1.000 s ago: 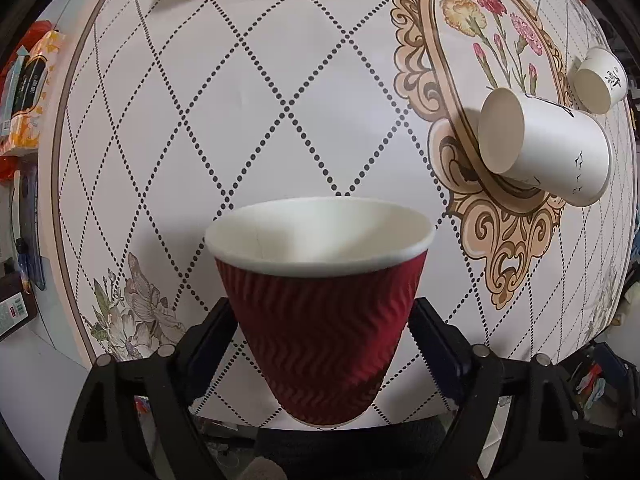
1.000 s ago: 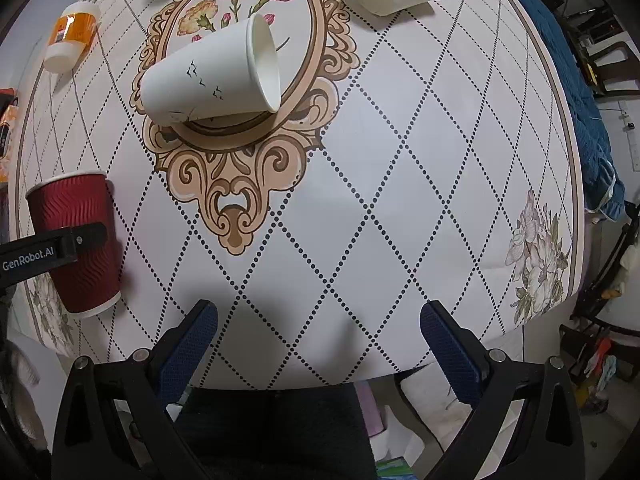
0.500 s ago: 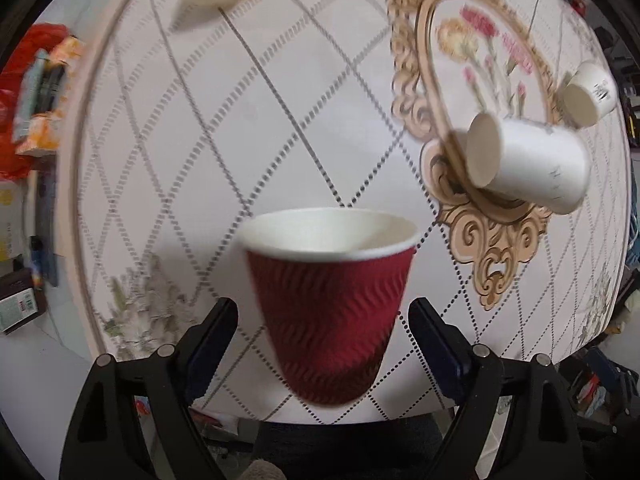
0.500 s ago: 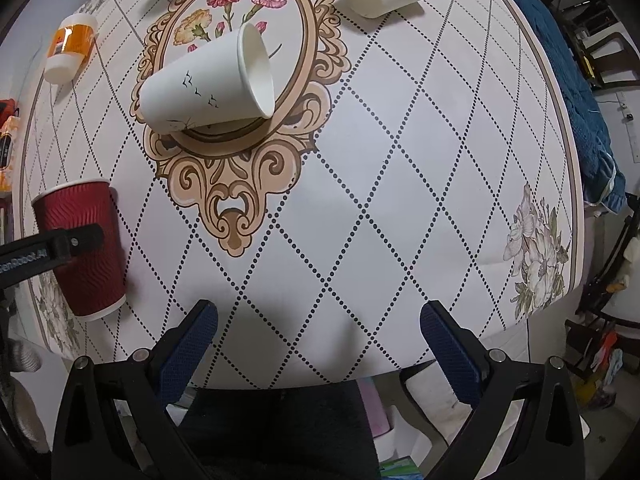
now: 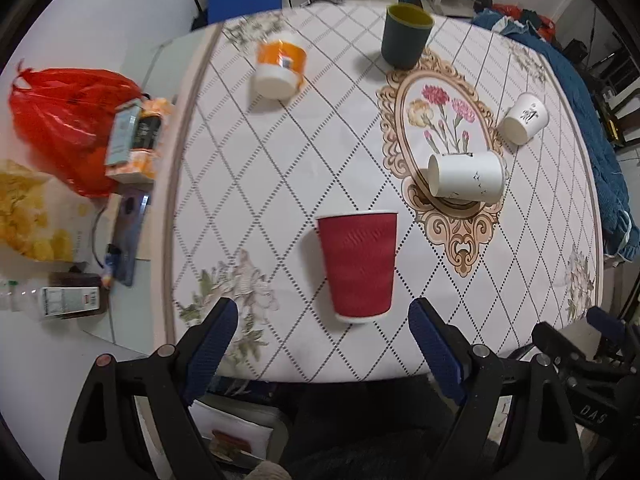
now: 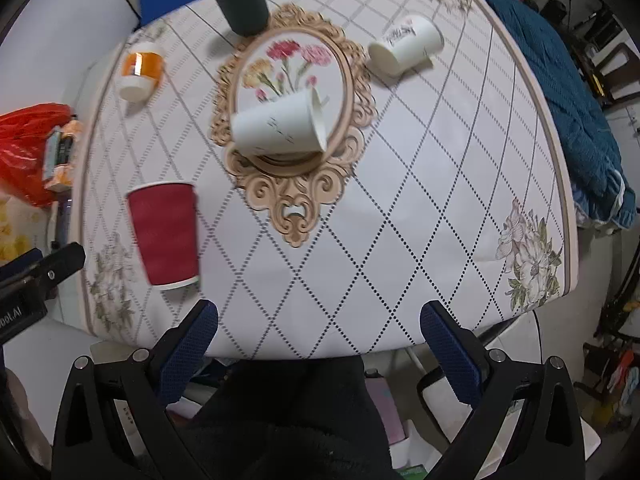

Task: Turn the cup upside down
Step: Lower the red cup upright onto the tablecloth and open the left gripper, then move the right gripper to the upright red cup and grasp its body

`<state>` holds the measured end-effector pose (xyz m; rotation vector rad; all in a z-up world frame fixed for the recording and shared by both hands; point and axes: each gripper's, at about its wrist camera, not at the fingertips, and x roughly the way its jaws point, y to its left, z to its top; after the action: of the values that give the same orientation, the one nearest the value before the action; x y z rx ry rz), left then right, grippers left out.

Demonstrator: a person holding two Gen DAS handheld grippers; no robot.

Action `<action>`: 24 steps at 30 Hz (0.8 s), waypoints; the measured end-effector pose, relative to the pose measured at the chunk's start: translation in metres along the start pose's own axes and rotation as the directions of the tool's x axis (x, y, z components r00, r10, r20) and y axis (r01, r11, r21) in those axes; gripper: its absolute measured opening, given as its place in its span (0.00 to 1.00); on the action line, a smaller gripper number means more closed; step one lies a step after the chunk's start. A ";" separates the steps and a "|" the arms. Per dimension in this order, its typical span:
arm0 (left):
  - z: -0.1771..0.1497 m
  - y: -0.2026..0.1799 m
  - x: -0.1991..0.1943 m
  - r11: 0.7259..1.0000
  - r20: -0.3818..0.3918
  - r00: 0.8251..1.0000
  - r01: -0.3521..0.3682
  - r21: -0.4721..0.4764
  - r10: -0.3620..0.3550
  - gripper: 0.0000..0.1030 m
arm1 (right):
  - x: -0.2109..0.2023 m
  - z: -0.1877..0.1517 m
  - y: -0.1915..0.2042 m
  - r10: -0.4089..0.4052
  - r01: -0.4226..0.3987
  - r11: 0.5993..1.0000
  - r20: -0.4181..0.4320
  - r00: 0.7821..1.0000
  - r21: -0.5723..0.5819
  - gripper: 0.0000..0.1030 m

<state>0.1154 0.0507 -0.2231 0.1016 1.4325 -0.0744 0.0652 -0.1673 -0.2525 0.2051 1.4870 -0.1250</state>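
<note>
Both grippers' fingers (image 5: 212,340) gape empty; ribbed red cup (image 5: 357,266) stands rim-down.

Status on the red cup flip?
Done: red cup stands apart from both grippers on the tablecloth, apparently upside down. In hand: nothing; left gripper and right gripper are open. Left: nothing obvious, though two white cups lie sideways.

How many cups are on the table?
5: red cup near the front edge, white cup lying on the flower frame, small white cup at right, dark green cup at the back, orange-banded cup back left.
</note>
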 end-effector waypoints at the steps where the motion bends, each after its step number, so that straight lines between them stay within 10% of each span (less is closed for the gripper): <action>1: -0.004 0.005 -0.008 1.000 0.009 1.000 0.004 -0.001 -0.004 0.85 | -0.006 -0.002 0.002 0.004 -0.004 1.000 0.012 1.000 -0.005 1.00; 15: -0.037 0.054 -0.017 0.995 0.035 0.999 0.020 -0.094 -0.017 0.85 | -0.039 -0.024 0.061 0.056 -0.050 0.995 0.065 0.996 -0.082 1.00; 24: -0.044 0.108 0.018 0.956 -0.003 0.999 -0.042 -0.292 0.042 0.99 | -0.017 0.007 0.128 0.028 -0.009 0.894 0.036 0.999 -0.449 1.00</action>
<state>0.0867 0.1631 -0.2437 -0.1113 1.4228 0.1723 0.0976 -0.0442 -0.2275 -0.1579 1.4316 0.2309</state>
